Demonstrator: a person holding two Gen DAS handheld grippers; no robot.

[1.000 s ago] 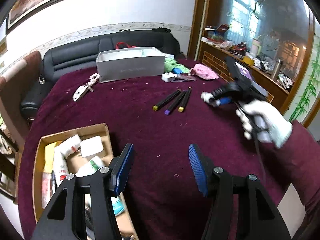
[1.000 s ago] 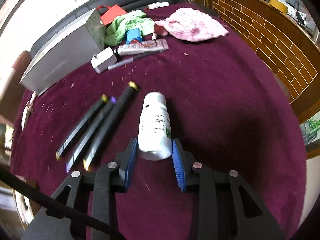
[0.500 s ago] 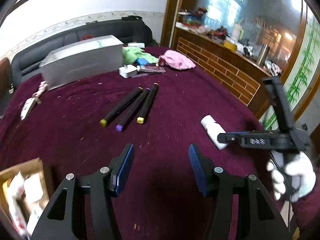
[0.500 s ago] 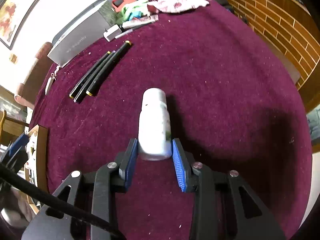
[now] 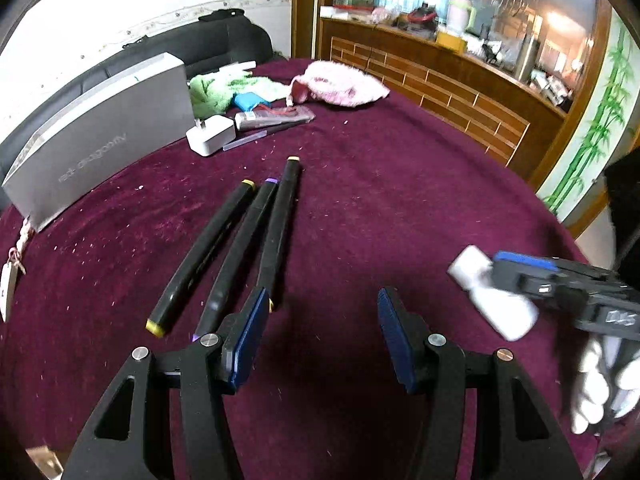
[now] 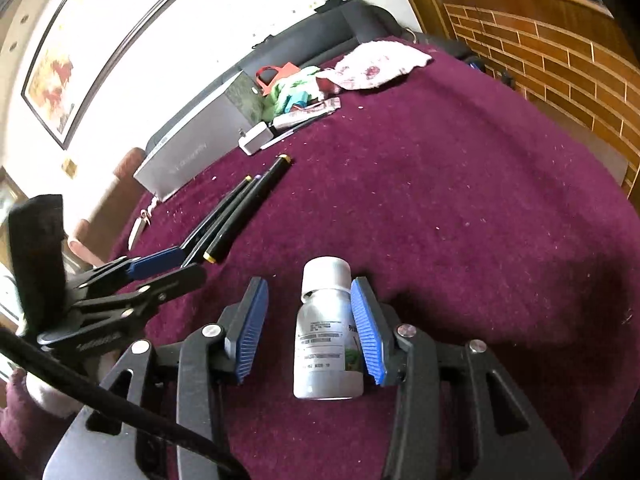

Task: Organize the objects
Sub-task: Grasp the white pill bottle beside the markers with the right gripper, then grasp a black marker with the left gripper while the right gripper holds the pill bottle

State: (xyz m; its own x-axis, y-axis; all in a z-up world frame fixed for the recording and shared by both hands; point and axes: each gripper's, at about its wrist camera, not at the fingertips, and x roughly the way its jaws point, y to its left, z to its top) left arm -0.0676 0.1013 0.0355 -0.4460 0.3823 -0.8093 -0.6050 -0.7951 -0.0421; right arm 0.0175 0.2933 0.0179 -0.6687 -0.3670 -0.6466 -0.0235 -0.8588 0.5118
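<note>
A small white-capped bottle (image 6: 329, 340) with a printed label lies on the maroon-covered desk (image 6: 460, 200), cap pointing away.

**Black frames, blue pads, white gloves**

The left gripper (image 5: 320, 336) was built of matte black plastic, its two arms cut with triangular openings and pinned with round silver screws; one screw on its right side looked coppery. Each of its jaws carried a dark blue ribbed pad. The right gripper (image 6: 308, 332) had the same black frame and silver screws, with brighter blue ribbed pads. A thick black cable (image 6: 120, 412) ran across the lower left of the right wrist view. Pale embossed lettering marked the black bodies, too blurred to read. The right hand (image 5: 604, 388) wore a white glove. A maroon sleeve (image 6: 16, 412) showed at the left wrist.
</note>
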